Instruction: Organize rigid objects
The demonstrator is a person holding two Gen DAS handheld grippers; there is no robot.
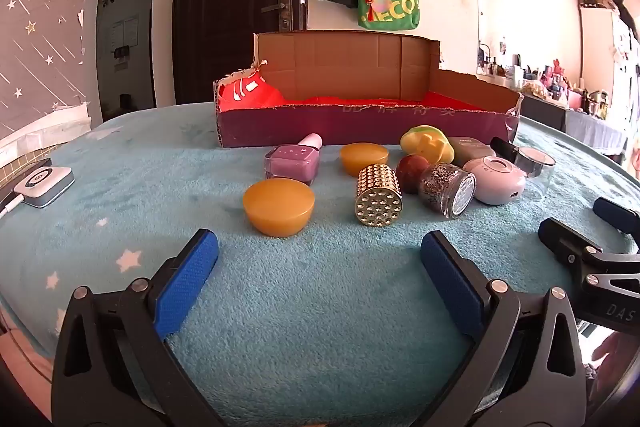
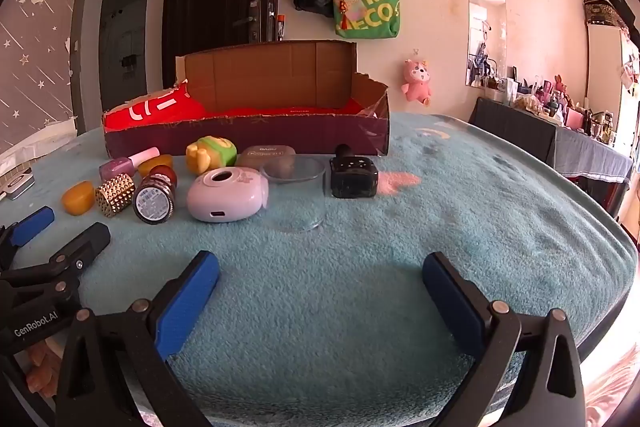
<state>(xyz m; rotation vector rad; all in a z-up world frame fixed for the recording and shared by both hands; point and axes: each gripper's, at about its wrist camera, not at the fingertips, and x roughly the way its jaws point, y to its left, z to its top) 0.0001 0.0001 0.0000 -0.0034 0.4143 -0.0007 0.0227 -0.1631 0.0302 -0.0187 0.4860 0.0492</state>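
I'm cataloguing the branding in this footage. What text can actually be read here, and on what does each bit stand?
"GenRobot.AI": left gripper arm, seen from the right wrist.
"DAS", cut off: right gripper arm, seen from the left wrist.
"MEG" above "ECO", partly covered: green tote bag on the wall.
Too blurred: cardboard box front print, grey case, glitter jar label, wall posters.

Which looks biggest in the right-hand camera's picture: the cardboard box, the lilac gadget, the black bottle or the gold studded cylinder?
Largest to smallest, as they look:
1. cardboard box
2. lilac gadget
3. black bottle
4. gold studded cylinder
The gadget lies nearer the camera than the bottle, so their true order is unsure.
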